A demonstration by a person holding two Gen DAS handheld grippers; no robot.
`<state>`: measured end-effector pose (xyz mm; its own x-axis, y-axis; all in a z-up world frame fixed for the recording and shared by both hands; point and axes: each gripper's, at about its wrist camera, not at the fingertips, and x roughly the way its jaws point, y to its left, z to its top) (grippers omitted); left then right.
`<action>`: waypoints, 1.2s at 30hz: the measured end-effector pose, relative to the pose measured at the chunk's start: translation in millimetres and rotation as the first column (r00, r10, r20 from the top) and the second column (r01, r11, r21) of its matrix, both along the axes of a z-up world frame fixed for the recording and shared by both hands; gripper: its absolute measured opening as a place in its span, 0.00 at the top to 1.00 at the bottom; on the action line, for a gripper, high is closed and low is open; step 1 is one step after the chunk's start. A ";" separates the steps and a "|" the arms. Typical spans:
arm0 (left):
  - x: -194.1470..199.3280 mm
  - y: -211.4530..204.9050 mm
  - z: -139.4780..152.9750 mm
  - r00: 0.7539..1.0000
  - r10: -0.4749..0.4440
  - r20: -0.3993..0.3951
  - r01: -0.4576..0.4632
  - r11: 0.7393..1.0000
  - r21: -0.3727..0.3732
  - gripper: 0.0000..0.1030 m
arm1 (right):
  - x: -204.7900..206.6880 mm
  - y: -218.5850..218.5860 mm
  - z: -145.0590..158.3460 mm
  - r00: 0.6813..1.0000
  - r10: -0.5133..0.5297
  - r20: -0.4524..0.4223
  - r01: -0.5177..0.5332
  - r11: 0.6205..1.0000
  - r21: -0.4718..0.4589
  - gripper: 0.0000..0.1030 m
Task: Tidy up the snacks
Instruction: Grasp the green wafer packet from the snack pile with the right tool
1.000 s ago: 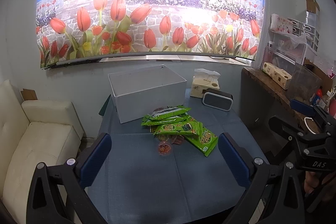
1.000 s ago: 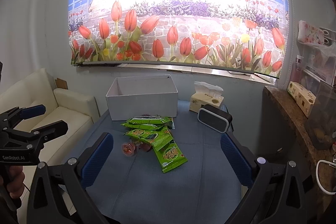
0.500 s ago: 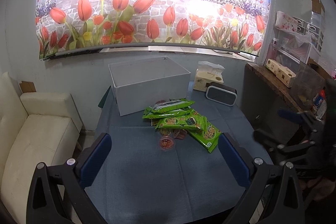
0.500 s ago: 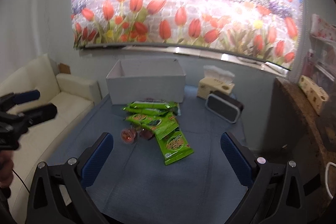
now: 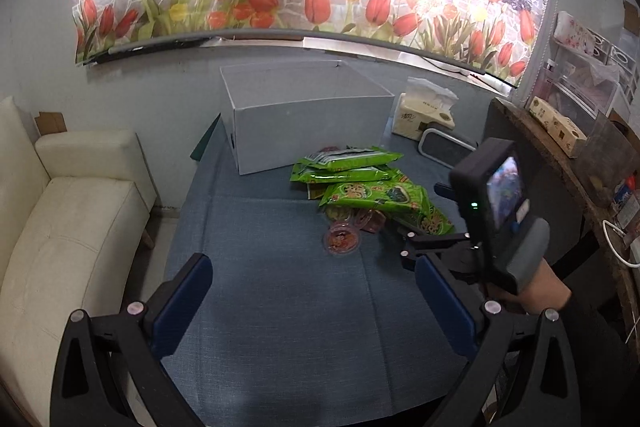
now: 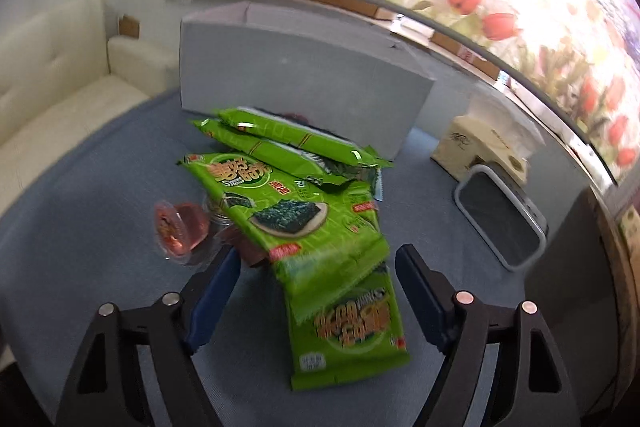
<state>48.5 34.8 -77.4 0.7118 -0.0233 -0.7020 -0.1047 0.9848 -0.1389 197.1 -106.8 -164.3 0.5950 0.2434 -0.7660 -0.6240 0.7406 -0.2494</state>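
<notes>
Several green snack packs (image 5: 372, 187) (image 6: 288, 203) lie piled on the blue table in front of an open white box (image 5: 308, 115) (image 6: 296, 75). Small clear jelly cups with red lids (image 5: 341, 239) (image 6: 180, 227) lie beside the pile. My right gripper (image 6: 318, 267) is open, low over the table, its fingers on either side of the nearest green packs, not touching them. It also shows in the left wrist view (image 5: 424, 247) by the pile. My left gripper (image 5: 312, 291) is open and empty, back from the pile over the table.
A tissue box (image 5: 424, 111) (image 6: 480, 147) and a dark speaker with a white rim (image 5: 446, 149) (image 6: 500, 223) stand right of the box. A cream sofa (image 5: 60, 227) is at the left. A wooden shelf (image 5: 560, 155) with clutter is at the right.
My right gripper has moved forward and down to the snack pile, and now straddles the nearest packs. My left gripper has tilted down and come a little closer to the table.
</notes>
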 end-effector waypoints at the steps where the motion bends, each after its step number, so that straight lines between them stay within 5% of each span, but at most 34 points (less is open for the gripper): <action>1: 0.9 2.3 -1.4 1.000 0.001 -0.002 -0.001 1.000 -0.003 0.00 | 2.9 3.8 -3.7 1.000 0.010 0.013 -0.010 1.000 -0.028 0.22; 6: 7.4 11.1 -10.9 1.000 0.010 -0.021 -0.010 1.000 -0.010 0.00 | 17.5 20.1 -19.2 0.997 0.049 0.063 -0.038 0.985 -0.170 0.64; 9: 11.3 13.9 -16.1 0.999 0.011 -0.033 -0.011 1.000 -0.020 0.00 | 18.0 19.5 -17.1 0.996 0.072 0.050 -0.064 0.986 -0.153 0.72; 25: 67.1 -0.6 -79.6 0.985 -0.119 -0.125 0.113 0.992 -0.048 0.00 | -3.3 -31.4 28.4 0.991 0.058 -0.123 -0.039 0.988 0.152 0.85; 36: 87.1 -20.7 -95.2 0.980 -0.145 -0.140 0.139 0.989 -0.053 0.00 | 12.6 -69.3 31.0 0.970 0.036 -0.241 0.051 0.937 0.346 0.90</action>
